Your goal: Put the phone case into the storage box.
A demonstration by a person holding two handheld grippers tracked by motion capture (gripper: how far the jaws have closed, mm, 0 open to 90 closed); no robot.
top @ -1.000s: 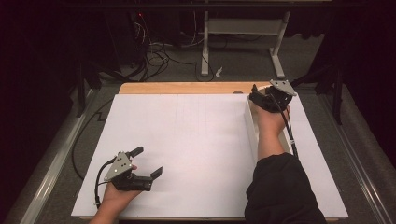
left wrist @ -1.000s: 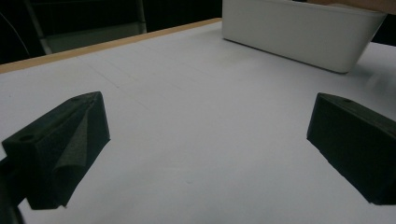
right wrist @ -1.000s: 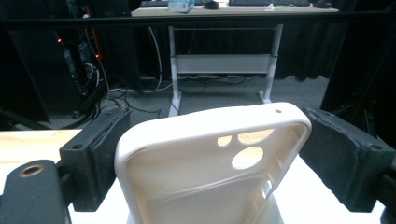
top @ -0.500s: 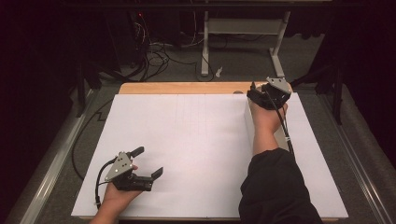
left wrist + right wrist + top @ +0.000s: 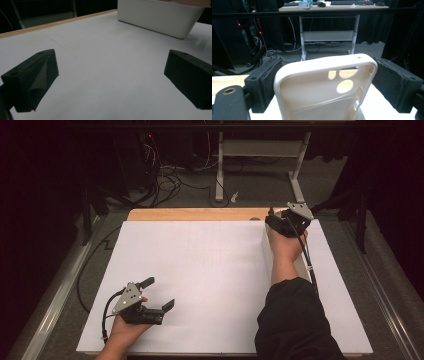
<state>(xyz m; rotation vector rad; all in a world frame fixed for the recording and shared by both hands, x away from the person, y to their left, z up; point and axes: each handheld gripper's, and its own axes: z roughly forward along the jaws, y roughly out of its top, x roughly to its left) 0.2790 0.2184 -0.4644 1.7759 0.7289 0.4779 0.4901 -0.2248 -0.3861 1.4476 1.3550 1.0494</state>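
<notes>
While the left hand-held gripper point(image 5: 159, 295) gapes wide, the right hand-held gripper point(image 5: 325, 82) clamps a seemingly upright phone case point(image 5: 322, 92), camera cutouts uppermost.

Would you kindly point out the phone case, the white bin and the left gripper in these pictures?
phone case point(image 5: 312, 100), right gripper view, on its inner back panel.
white bin point(image 5: 155, 17), left gripper view, on its near side wall.
left gripper point(image 5: 159, 294), high view, midway between its two open jaws.

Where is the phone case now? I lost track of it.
The phone case sits clamped between the right gripper jaws, at the table's far right, above the white bin.
</notes>
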